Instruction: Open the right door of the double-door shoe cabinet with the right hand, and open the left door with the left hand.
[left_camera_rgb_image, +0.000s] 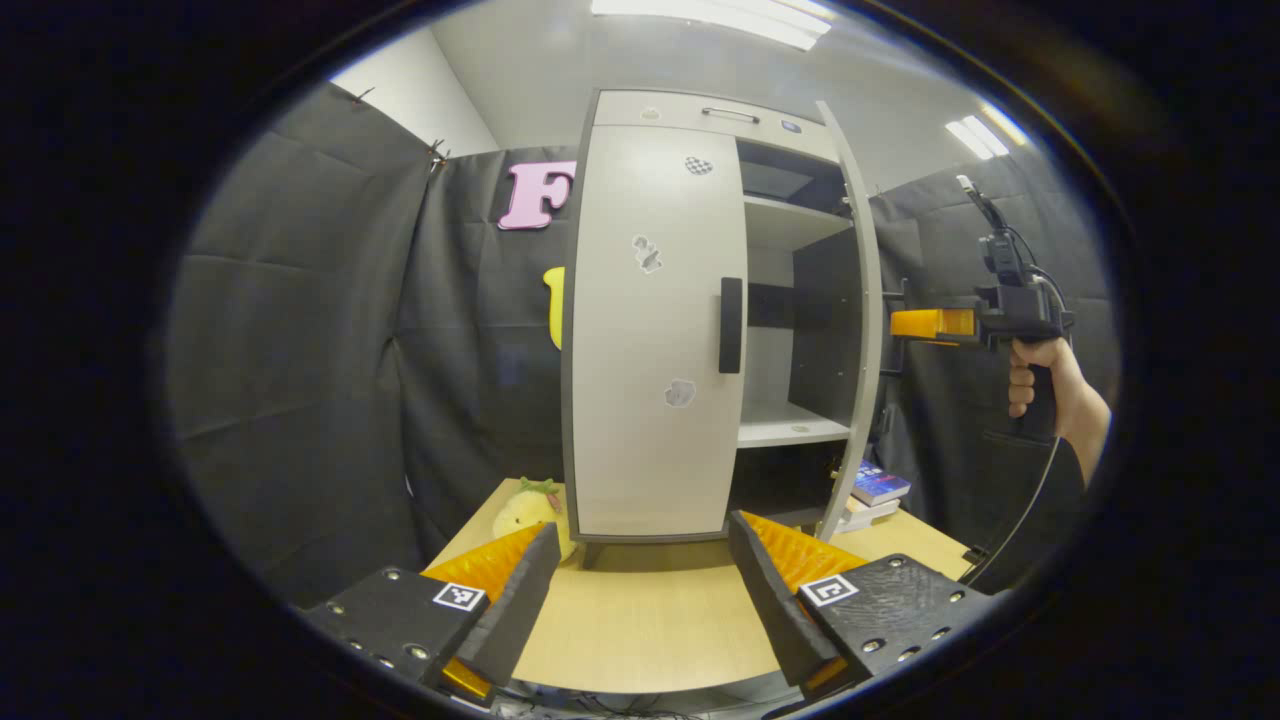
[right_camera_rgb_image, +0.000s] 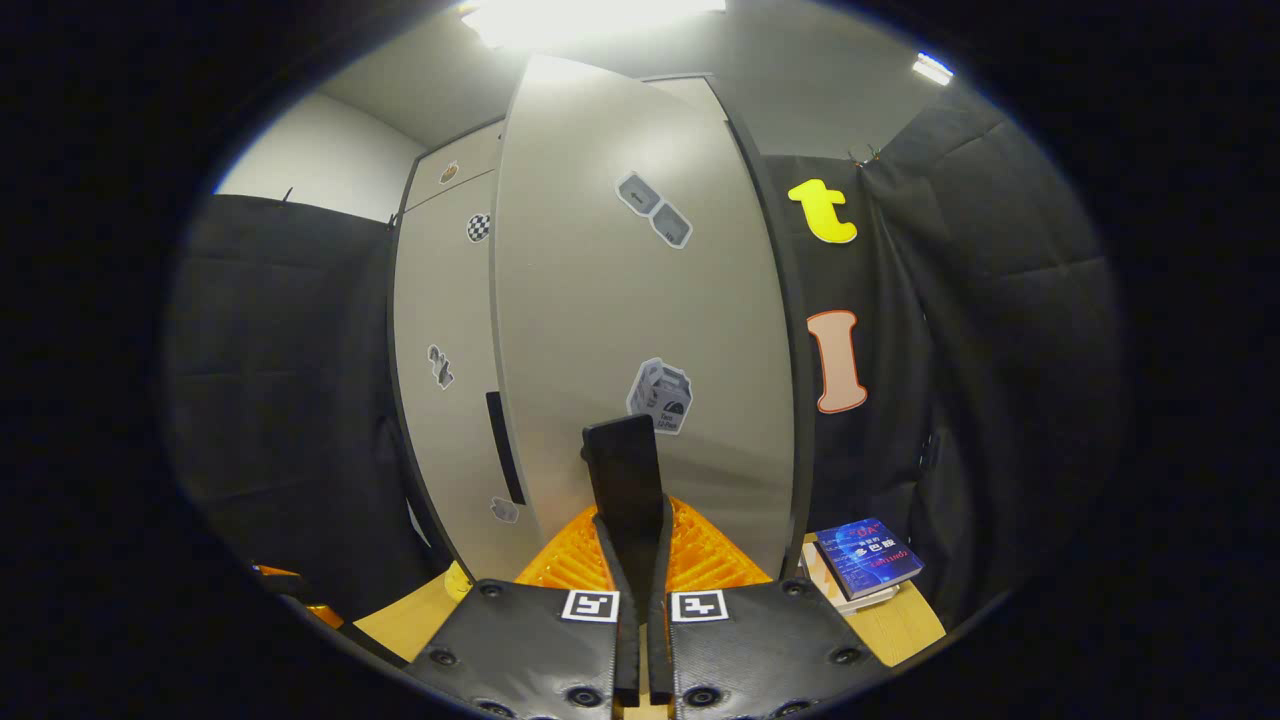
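The pale grey shoe cabinet (left_camera_rgb_image: 650, 330) stands on a wooden table (left_camera_rgb_image: 640, 620). Its left door (left_camera_rgb_image: 655, 420) is closed, with a black handle (left_camera_rgb_image: 731, 325) at its right edge. The right door (left_camera_rgb_image: 858, 330) stands swung open, edge-on, showing white shelves (left_camera_rgb_image: 790, 430). My left gripper (left_camera_rgb_image: 640, 570) hangs open in front of the left door, nothing between its fingers. In the right gripper view, my right gripper (right_camera_rgb_image: 637, 530) is shut on the right door's black handle (right_camera_rgb_image: 625, 480), against the door's outer face (right_camera_rgb_image: 640, 300). That gripper (left_camera_rgb_image: 935, 323) and the hand (left_camera_rgb_image: 1045, 385) holding it also show at right in the left gripper view.
A yellow plush toy (left_camera_rgb_image: 525, 510) lies on the table left of the cabinet. Stacked books (left_camera_rgb_image: 875, 490) sit at the cabinet's right (right_camera_rgb_image: 865, 560). A drawer with a handle (left_camera_rgb_image: 730, 114) tops the cabinet. Black cloth walls surround the booth. A cable (left_camera_rgb_image: 1030, 500) hangs from the right gripper.
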